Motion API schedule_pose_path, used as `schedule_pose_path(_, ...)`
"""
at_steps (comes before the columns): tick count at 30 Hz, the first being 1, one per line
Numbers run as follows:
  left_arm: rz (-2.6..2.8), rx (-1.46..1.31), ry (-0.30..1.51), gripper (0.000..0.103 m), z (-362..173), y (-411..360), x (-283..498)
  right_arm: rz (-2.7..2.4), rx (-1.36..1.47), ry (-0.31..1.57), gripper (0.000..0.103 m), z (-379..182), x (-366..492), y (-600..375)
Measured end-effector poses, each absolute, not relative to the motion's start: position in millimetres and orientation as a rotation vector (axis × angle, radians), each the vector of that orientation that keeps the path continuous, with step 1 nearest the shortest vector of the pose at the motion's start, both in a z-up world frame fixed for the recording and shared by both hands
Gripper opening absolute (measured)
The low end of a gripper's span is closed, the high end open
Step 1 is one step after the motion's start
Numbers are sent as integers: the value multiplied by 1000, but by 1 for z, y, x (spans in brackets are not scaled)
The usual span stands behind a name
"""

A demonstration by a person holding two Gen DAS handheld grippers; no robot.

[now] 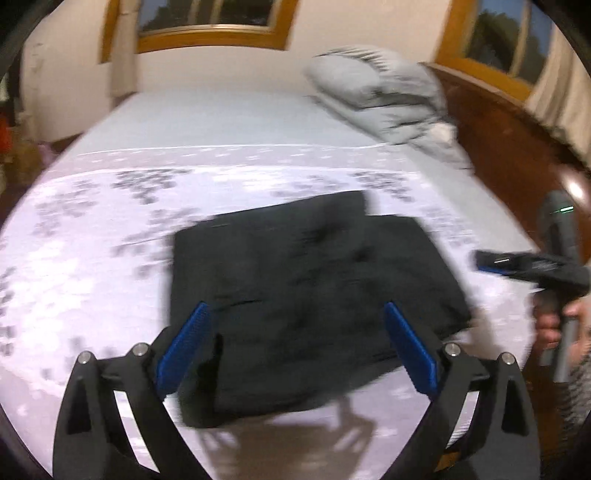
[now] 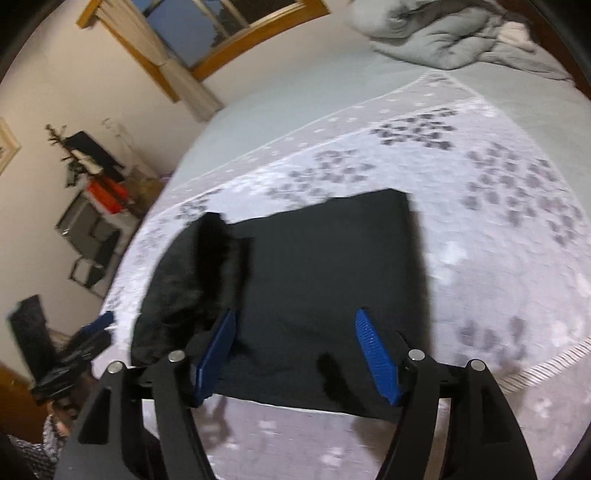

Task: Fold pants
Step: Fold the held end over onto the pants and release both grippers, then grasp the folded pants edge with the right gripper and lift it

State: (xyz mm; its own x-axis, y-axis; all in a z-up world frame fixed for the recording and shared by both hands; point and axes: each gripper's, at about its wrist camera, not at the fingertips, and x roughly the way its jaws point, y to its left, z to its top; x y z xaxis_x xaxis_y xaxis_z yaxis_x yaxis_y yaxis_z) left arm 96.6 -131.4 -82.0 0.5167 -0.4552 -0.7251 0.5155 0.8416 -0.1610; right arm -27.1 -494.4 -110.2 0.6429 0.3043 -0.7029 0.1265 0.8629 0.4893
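Note:
The black pants (image 1: 314, 288) lie folded into a rough rectangle on a white bedspread with a grey floral print (image 1: 92, 229). They also show in the right wrist view (image 2: 314, 280), with a bunched edge at their left side. My left gripper (image 1: 297, 314) is open and empty, held above the near edge of the pants. My right gripper (image 2: 295, 325) is open and empty, above the near edge of the pants. The right gripper also shows at the right in the left wrist view (image 1: 491, 264). The left gripper shows at the far left in the right wrist view (image 2: 99, 325).
A crumpled grey duvet (image 1: 384, 99) lies at the far right of the bed. A dark wooden headboard (image 1: 498, 136) runs along the right side. Wood-framed windows (image 1: 210, 22) are in the wall behind. Shelves with clutter (image 2: 96, 206) stand left of the bed.

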Motion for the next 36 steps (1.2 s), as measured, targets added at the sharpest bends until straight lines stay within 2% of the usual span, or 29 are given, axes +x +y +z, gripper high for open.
schedule_pose_path(9,-410,53,994,95,-128,-76,129,310,617,984,76,-134,22,-435)
schedule_pose_path(16,-428,44,1003,94,-138,-80,129,359,748,1035,79,-157,49,-417)
schedule_pose_path(25,-449,31,1013,94,-143,-84,125,292,677,1088,81,-167,68,-392)
schedule_pose_path(28,-457,33,1018,95,-142,-82,126,277,671,1084,73,-169,68,-390)
schedule_pose_path(30,-462,24,1030,95,-141,-78,129,268,665,1084,60,-170,68,-391)
schedule_pose_path(34,-474,-31,1080,95,-142,-68,136,271,657,1082,46,-172,65,-394)
schedule_pose_path(36,-463,-52,1089,95,-143,-62,139,267,646,1077,32,-170,65,-397)
